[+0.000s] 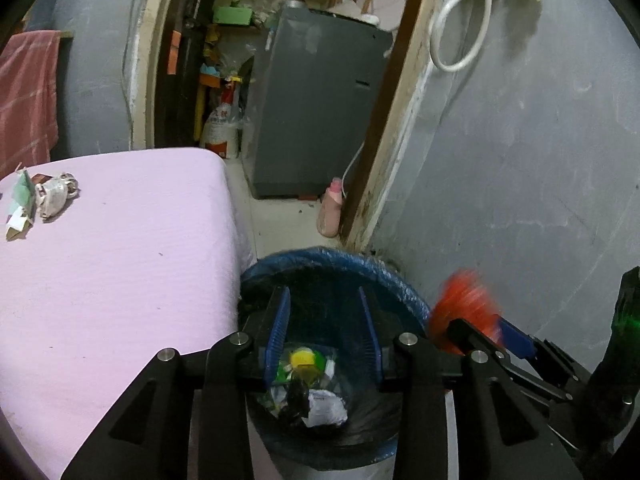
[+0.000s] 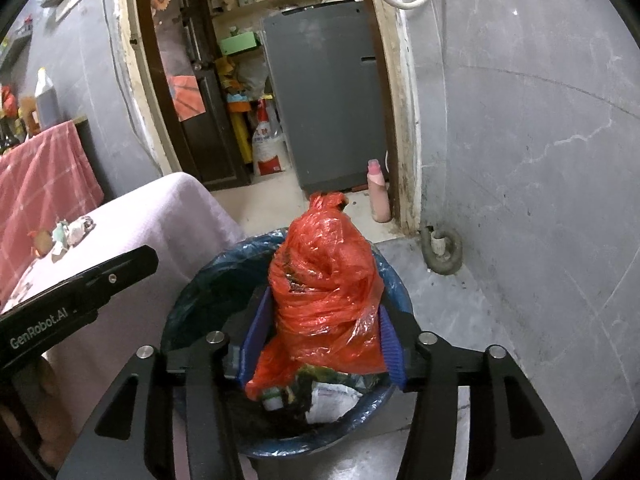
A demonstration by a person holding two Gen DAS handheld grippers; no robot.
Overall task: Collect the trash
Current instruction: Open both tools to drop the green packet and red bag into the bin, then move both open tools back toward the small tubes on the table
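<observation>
A bin (image 1: 384, 276) lined with a blue bag stands on the floor beside the pink-covered table (image 1: 120, 260); it also shows in the right wrist view (image 2: 188, 300). Trash lies inside it (image 1: 320, 400). My left gripper (image 1: 325, 332) is open and empty above the bin. My right gripper (image 2: 320, 344) is shut on a crumpled red plastic bag (image 2: 324, 280) over the bin; the bag shows blurred in the left wrist view (image 1: 460, 300). More scraps of trash (image 1: 52, 196) lie on the table's far left, also in the right wrist view (image 2: 68, 234).
A grey wall (image 1: 520, 160) is right of the bin. A doorway behind holds a grey appliance (image 1: 316, 112), a pink bottle (image 1: 332, 212) on the floor and cluttered shelves. A red cloth (image 2: 44, 176) hangs at the left. A pipe bend (image 2: 442, 252) sits at the wall's foot.
</observation>
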